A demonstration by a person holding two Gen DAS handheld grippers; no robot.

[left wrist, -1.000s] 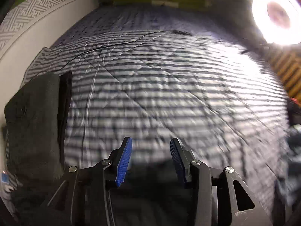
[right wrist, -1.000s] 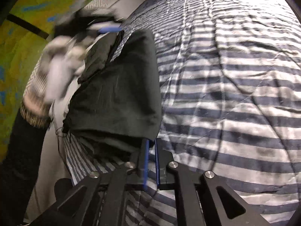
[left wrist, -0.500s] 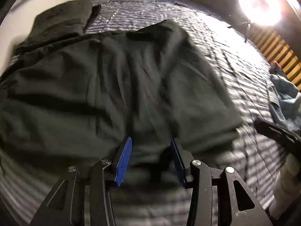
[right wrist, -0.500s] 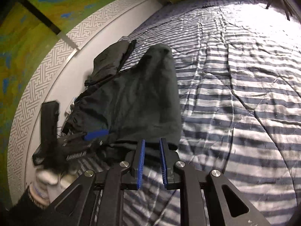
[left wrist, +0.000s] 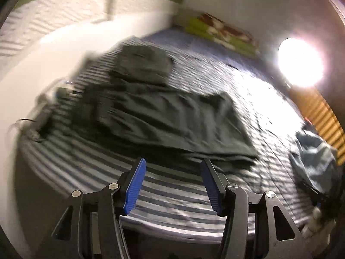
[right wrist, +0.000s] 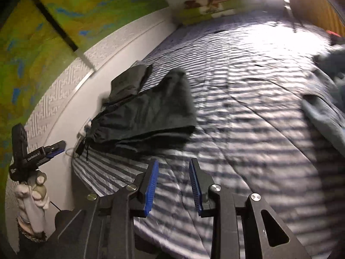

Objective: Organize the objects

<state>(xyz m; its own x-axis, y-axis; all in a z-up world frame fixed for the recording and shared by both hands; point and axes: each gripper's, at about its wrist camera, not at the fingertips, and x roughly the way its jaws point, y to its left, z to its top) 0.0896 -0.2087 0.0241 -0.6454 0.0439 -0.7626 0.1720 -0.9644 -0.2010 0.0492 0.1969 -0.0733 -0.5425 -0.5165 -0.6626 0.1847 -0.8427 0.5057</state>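
Dark folded shorts (left wrist: 172,120) lie flat on the striped bed near the wall; they also show in the right wrist view (right wrist: 148,114). A second dark folded garment (left wrist: 144,64) lies just beyond them (right wrist: 127,82). My left gripper (left wrist: 172,168) is open and empty, held back over the bed's near edge. My right gripper (right wrist: 173,166) is open and empty, a little short of the shorts. The left gripper also shows in the right wrist view (right wrist: 43,151), held in a gloved hand at the left.
The striped bedspread (right wrist: 248,112) covers the whole bed. A crumpled blue garment (left wrist: 314,151) lies at the right (right wrist: 325,112). A white wall panel (left wrist: 32,64) runs along the left. A bright lamp (left wrist: 300,62) glares at the far right. A green patterned pillow (right wrist: 209,6) lies at the head.
The right gripper has opened and let go of the shorts, which now lie flat. Both grippers have pulled back from them towards the bed's near edge.
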